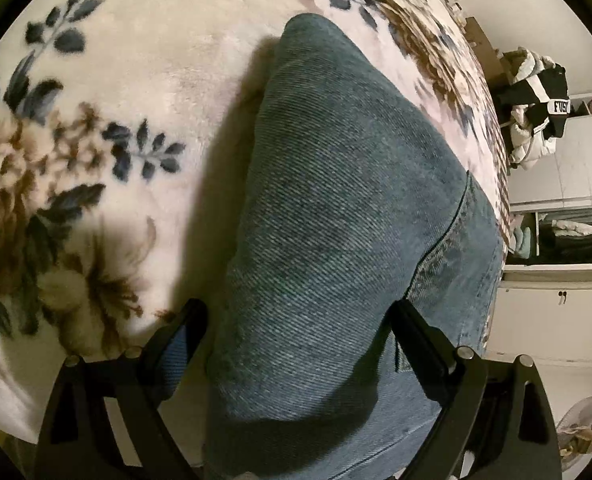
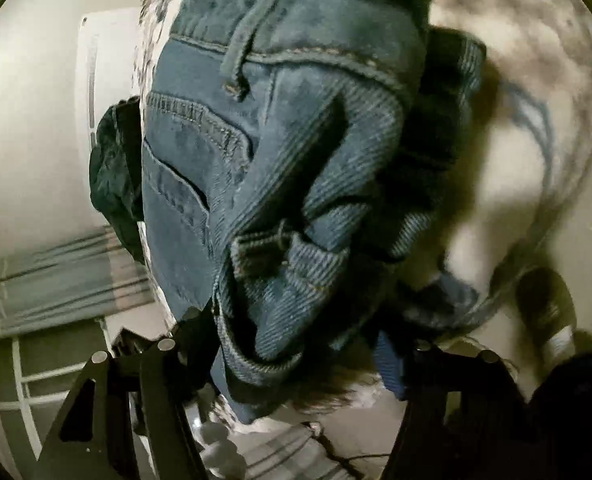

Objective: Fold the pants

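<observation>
Pants (image 1: 335, 200), blue denim, sit between the fingers of the left gripper (image 1: 296, 320) at lower centre of its view, fingers spread either side of a thick fold, clamp not certain; from there the leg runs up-frame over the floral blanket (image 1: 116, 100). Right gripper (image 2: 296, 340) at lower centre looks clamped on the bunched waistband (image 2: 315, 60) end, pocket and belt loop above. Judged heavy, stiff-draping, not slippery; best gripped at seams or waistband.

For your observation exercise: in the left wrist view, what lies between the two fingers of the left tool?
Blue denim of the pants fills the gap between the left tool's fingers, over the floral blanket.
</observation>
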`<state>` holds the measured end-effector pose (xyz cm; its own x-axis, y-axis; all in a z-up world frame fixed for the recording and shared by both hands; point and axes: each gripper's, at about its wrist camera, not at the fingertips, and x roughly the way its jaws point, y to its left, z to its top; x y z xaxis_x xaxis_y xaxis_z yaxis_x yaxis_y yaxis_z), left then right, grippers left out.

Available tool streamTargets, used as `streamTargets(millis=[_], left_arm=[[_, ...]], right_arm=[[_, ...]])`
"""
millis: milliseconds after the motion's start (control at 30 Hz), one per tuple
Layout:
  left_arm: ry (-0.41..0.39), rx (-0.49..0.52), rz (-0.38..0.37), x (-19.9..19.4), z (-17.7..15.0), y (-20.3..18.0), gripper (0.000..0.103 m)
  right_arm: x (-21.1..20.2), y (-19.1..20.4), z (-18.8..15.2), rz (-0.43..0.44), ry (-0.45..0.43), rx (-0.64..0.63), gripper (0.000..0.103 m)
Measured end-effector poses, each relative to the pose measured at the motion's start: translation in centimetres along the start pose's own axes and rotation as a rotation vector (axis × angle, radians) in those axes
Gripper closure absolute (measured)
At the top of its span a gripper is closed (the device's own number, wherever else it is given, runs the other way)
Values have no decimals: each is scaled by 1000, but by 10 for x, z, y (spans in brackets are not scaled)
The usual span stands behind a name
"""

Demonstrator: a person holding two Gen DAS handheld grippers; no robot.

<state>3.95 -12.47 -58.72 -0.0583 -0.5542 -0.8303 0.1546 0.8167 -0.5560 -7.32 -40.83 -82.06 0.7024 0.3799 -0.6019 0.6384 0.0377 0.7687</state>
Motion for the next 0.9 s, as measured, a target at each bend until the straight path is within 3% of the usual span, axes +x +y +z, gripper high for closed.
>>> streamTargets(millis=[100,267,300,333,367,400,500,600,900], left_arm=[[-9,-4,-2,0,-1,0,8],[-38,-17,-2,-1,-3,1,8],[-46,-17,1,-2,-4,0,9],[-56,-15,2,-3,-5,-1,16],[-63,-14,-12,-4,-6,-2,27],[-65,-14,-26,-5,-7,-4,48],[-78,9,-22,-13,-10,-12,71],[-100,13,-30,-28,-15,-20,78],[-156,14,-37,-92,-24,-55,81]], right_arm=[[2,5,7,36,-21,15,2],[5,13,8,72,-68,12,1],[5,11,6,83,-83,28,4],[4,11,6,79,-94,36,8],[4,9,5,55,-102,38,24],[3,7,5,28,-109,41,46],[3,9,2,12,-110,24,52],[3,21,0,-18,-122,7,55],[-33,77,-17,-41,-118,-85,58]])
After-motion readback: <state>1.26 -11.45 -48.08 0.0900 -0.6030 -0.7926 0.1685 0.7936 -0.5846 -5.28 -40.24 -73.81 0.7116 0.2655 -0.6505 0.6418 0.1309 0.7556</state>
